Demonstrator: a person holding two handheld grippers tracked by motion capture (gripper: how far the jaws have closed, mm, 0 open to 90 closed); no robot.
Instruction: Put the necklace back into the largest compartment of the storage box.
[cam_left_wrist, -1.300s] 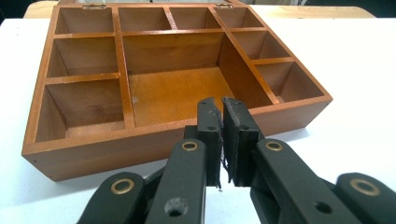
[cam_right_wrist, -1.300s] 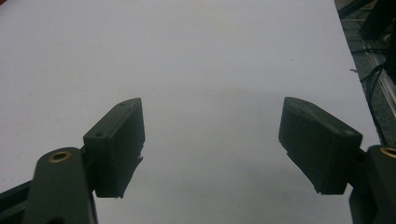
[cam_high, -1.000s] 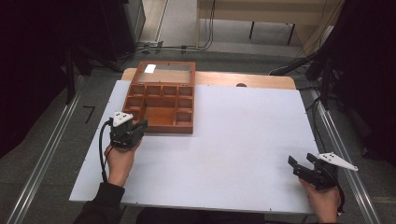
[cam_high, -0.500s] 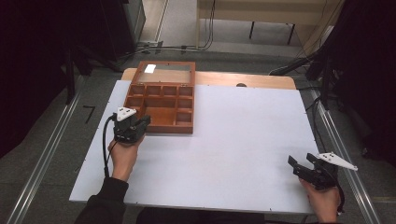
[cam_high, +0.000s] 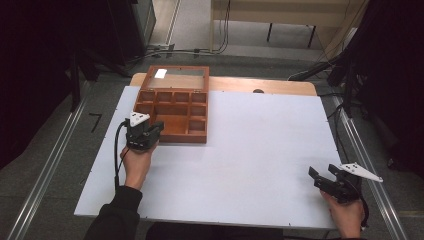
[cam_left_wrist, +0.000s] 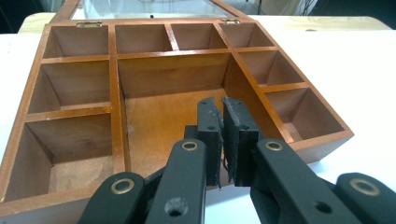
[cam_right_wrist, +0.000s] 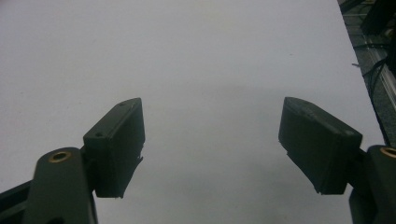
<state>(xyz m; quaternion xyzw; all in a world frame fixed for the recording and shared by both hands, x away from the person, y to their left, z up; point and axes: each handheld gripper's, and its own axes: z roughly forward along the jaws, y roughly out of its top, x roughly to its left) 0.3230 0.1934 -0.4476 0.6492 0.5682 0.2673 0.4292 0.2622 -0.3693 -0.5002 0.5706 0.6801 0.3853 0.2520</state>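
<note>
The wooden box (cam_high: 172, 105) sits at the table's (cam_high: 260, 145) far left with its glass lid (cam_high: 176, 78) tipped back, compartments bare. The left gripper (cam_left_wrist: 223, 122) — jaws pressed together, gripping nothing — hovers at its near wall, likely poised to reach in. The right gripper (cam_high: 325, 179) waits wide open — empty, well apart.

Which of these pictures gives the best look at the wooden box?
The left gripper view: the wooden box is close, its empty compartments plain. The high view shows it whole but small; the right gripper view faces bare white table.
</note>
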